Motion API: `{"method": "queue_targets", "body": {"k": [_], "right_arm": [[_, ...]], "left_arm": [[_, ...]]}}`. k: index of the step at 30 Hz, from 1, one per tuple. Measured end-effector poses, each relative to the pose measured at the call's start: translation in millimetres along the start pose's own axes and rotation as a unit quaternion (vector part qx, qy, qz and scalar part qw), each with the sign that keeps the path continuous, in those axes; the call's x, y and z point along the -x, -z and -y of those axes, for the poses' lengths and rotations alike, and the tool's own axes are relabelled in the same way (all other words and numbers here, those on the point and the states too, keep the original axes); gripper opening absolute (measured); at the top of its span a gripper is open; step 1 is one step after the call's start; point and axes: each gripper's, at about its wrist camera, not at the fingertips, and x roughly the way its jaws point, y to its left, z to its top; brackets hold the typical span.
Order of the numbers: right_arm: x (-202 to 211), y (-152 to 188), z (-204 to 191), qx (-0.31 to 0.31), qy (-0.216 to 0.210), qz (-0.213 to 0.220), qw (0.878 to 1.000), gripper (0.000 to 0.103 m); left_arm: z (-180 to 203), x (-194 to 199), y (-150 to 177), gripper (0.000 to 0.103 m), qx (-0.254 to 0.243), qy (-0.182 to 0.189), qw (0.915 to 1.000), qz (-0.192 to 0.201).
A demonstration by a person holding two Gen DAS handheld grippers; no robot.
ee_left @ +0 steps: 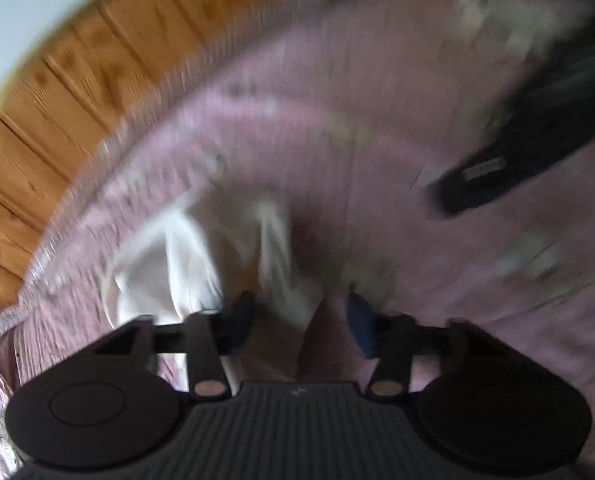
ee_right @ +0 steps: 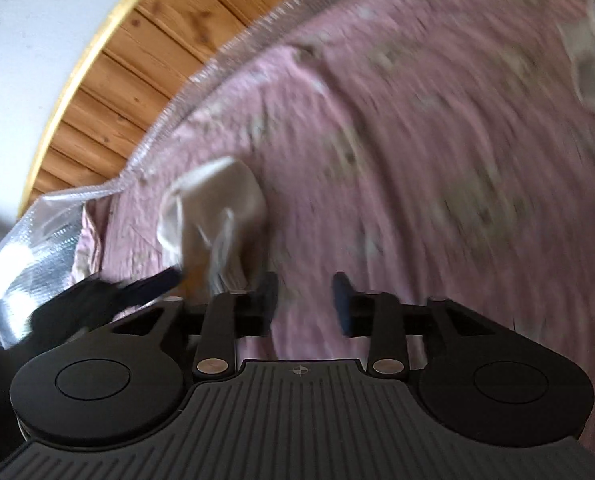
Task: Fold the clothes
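A crumpled cream-white garment [ee_left: 201, 256] lies on a pink flowered bedspread [ee_left: 337, 120]. My left gripper [ee_left: 299, 326] is open just above the garment's near edge, with cloth showing between its blue pads. The right gripper shows in the left wrist view as a dark blurred shape [ee_left: 509, 168] at the right. In the right wrist view the same garment [ee_right: 217, 216] lies bunched at the left of the bedspread [ee_right: 417, 160]. My right gripper [ee_right: 305, 304] is open and empty over the pink cloth, right of the garment. The left gripper's finger [ee_right: 145, 288] reaches the garment from the left. Both views are motion-blurred.
A wooden plank floor [ee_left: 77, 100] runs beyond the bed's far edge, with a white wall [ee_right: 25, 40] behind. Clear plastic wrap [ee_right: 29, 240] covers the mattress corner at the left. Another pale piece of cloth [ee_right: 593, 56] lies at the far right of the bed.
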Motion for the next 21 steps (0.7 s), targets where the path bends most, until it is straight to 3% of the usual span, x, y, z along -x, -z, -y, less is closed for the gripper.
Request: {"method": "queue_targets", "body": {"k": [2,3,4,6,7,8,9,10,11,12,13,15,17,21], "right_arm": [[1.2,7.1,9.7,-0.011,-0.001,-0.003,1.0,0.039],[1.7,10.7,14.6,-0.016,-0.002,-0.005,1.0,0.039],[2.0,12.6,18.8,-0.022,-0.006,-0.006,1.0,0.039],[2.1,12.7,25.7,-0.034,-0.023,-0.004,0.999,0.039],[2.1,12.7,29.2,-0.039,-0.032,-0.004,0.999,0.039],[2.2,11.7,30.2,-0.043,-0.046,-0.001,0.998,0.039],[2.8,9.6,28.3,-0.043,-0.068,0.006,0.997,0.04],[3.7,7.8,26.2,-0.042,-0.093,0.015,0.995,0.045],[4.7,5.9,24.1,-0.041,-0.117,0.024,0.992,0.052],[5.6,4.1,22.0,-0.041,-0.142,0.033,0.988,0.068],[6.3,3.1,21.7,-0.044,-0.153,0.044,0.986,0.076],[5.7,3.4,28.7,-0.067,-0.128,0.066,0.987,0.077],[0.6,3.6,45.2,-0.115,-0.071,0.067,0.989,0.074],[6.5,3.1,55.3,-0.118,-0.067,0.065,0.989,0.072]], "left_arm": [[-16.6,-3.8,-0.2,0.051,0.015,0.013,0.9998,0.004],[-26.3,-4.5,-0.6,0.026,0.03,0.024,0.9993,-0.001],[-37.3,-2.2,-0.3,0.018,0.055,0.048,0.9974,-0.002],[-61.1,5.7,1.1,0.017,0.115,0.109,0.9873,-0.001],[-76.6,13.9,1.3,0.017,0.164,0.158,0.9736,0.01],[-94.1,24.7,1.2,0.017,0.223,0.218,0.9498,0.025],[-110.3,32.1,1.5,0.018,0.288,0.287,0.9129,0.041],[-124.3,37.0,3.5,0.018,0.354,0.356,0.8626,0.063],[-132.0,37.3,3.6,0.019,0.399,0.4,0.8213,0.081],[-136.6,35.1,2.2,0.026,0.432,0.43,0.7869,0.095],[-137.6,28.7,-1.7,0.039,0.449,0.442,0.7712,0.094],[-127.6,9.5,-6.7,0.06,0.448,0.44,0.7758,0.062],[-119.7,-9.5,-5.4,0.061,0.443,0.44,0.7808,0.029],[-126.7,4.6,21.7,0.075,0.434,0.402,0.8058,0.031]]}}
